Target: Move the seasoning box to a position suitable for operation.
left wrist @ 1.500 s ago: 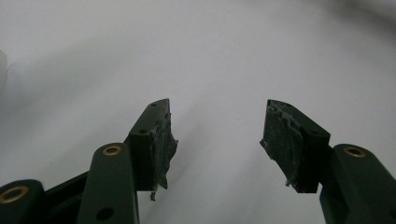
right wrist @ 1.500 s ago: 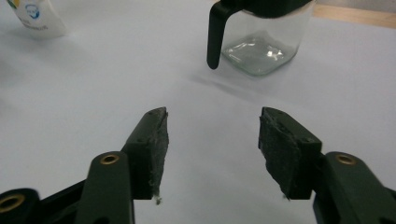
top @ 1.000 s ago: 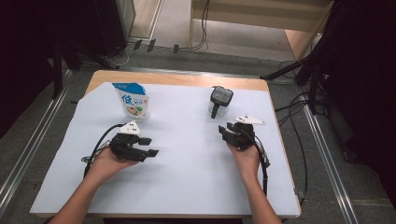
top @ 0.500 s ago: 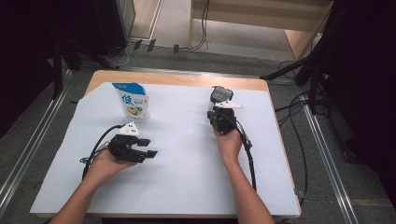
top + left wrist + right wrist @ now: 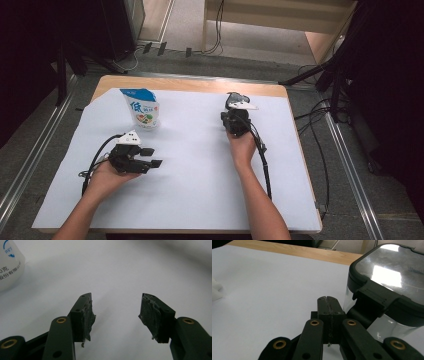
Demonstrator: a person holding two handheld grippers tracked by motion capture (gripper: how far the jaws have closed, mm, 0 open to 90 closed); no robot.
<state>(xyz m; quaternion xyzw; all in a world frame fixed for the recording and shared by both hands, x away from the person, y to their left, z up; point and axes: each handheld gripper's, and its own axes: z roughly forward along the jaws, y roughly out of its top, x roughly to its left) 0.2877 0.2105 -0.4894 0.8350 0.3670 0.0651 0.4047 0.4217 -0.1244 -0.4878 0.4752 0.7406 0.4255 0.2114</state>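
Now the right gripper (image 5: 329, 300), clenched on nothing, sits just beside the clear container (image 5: 384, 290) (black lid), while the left gripper (image 5: 115, 312) gapes released.

We have wide bare white sheet (image 5: 200, 170) between our two hands, and the whole near half of the table (image 5: 190, 86) lies open to pass through. At the far left the pouch (image 5: 142, 107) stands upright, just beyond our left gripper (image 5: 150, 157), blocking a straight reach there. At the far right the clear container (image 5: 387, 290) with its black lid sits right against our right gripper (image 5: 329, 301), closing off that side.
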